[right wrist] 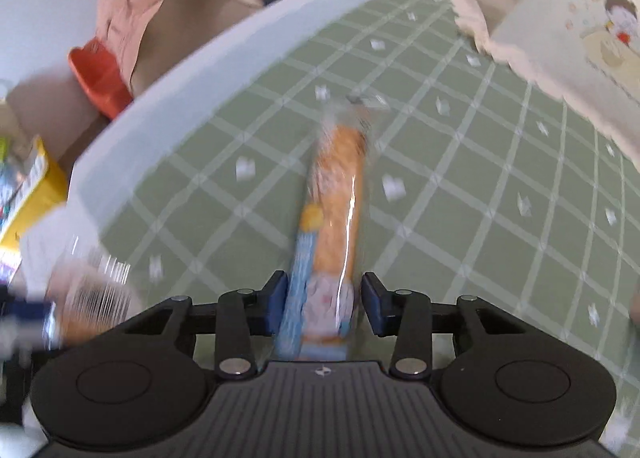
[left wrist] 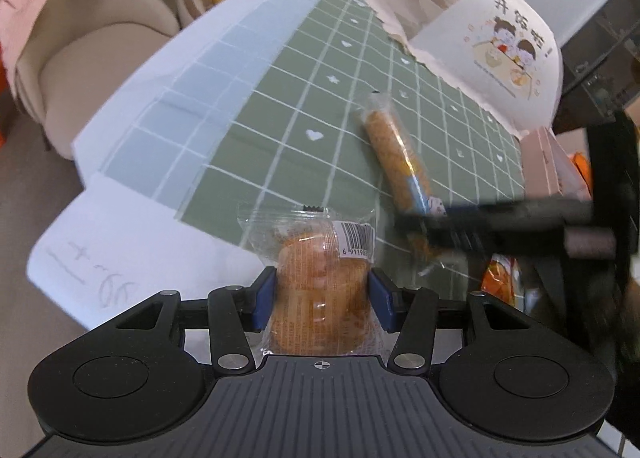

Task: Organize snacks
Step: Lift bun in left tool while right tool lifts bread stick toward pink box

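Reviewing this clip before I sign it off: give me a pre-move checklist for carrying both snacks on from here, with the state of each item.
1. Left gripper pads on the round cake pack: ok, pads touch both sides.
2. Right gripper closed on the long snack stick: cannot tell, gap at the right pad, image blurred.
3. Stick centred between the fingers: ok.
4. White box open: ok, flaps up.
5. Grippers apart: ok, side by side without touching.
6. Snacks off the checked cloth: cannot tell.

Glossy clear plastic wraps the round cake (left wrist: 320, 270) and the long snack stick (right wrist: 336, 210). Beneath both lies a matt green checked tablecloth (left wrist: 280, 130); the white basket (left wrist: 492, 54) at its far edge looks smooth, with a frayed cloth lining.
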